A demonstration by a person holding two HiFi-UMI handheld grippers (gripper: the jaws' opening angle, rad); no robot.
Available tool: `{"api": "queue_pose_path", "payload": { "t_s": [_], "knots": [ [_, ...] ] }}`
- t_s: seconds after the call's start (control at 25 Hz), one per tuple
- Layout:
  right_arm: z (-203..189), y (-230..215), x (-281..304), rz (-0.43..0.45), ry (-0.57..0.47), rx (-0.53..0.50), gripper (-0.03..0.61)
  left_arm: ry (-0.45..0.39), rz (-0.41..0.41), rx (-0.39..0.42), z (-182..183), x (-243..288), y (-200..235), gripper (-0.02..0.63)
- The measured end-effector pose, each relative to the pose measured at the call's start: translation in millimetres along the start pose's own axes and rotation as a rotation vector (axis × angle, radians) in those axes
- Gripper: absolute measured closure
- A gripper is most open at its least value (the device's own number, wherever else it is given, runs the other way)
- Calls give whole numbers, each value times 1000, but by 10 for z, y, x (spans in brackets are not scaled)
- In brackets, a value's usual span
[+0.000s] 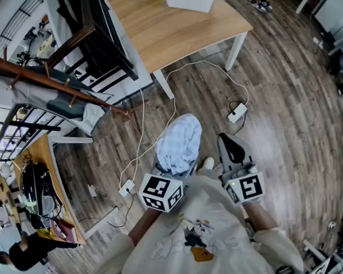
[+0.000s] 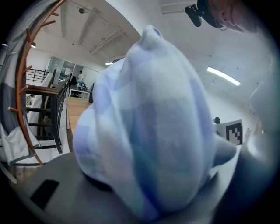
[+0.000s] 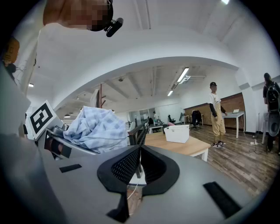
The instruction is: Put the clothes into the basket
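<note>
A: Left gripper (image 1: 175, 169)?
B: Clamped on the checked blue garment (image 1: 180, 141), bunched between its jaws.
A: Right gripper (image 3: 138, 153)?
B: Jaws together, empty. The white basket (image 3: 177, 133) stands well ahead of them.

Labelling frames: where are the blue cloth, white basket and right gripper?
blue cloth (image 1: 180, 142), head view, bundle's middle.
white basket (image 3: 177, 134), right gripper view, front wall.
right gripper (image 3: 140, 151), right gripper view, between fingertips.

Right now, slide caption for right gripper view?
Right claw shut, empty; checked cloth beside it; white basket on table ahead.
</note>
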State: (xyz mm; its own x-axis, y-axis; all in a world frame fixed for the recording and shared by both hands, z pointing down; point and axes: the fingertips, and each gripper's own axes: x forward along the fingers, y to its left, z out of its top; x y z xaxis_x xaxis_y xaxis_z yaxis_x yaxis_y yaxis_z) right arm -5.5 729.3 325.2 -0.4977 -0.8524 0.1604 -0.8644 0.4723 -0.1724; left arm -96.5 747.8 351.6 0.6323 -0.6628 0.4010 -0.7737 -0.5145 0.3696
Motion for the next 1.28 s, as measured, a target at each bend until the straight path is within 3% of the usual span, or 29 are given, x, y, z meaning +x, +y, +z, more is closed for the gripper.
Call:
{"api": "queue_pose_path", "payload": {
  "t_s": [0.44, 0.68, 1.28],
  "knots": [
    [52, 157, 132, -4, -1, -15, 548, -23, -25, 17, 92, -48, 99, 359],
    [53, 414, 257, 40, -23, 19, 546, -15, -43, 9, 74, -175, 268, 359],
    [-44, 393, 688, -29, 15, 46, 546, 31, -61, -28, 113, -179, 794, 359]
  ]
}}
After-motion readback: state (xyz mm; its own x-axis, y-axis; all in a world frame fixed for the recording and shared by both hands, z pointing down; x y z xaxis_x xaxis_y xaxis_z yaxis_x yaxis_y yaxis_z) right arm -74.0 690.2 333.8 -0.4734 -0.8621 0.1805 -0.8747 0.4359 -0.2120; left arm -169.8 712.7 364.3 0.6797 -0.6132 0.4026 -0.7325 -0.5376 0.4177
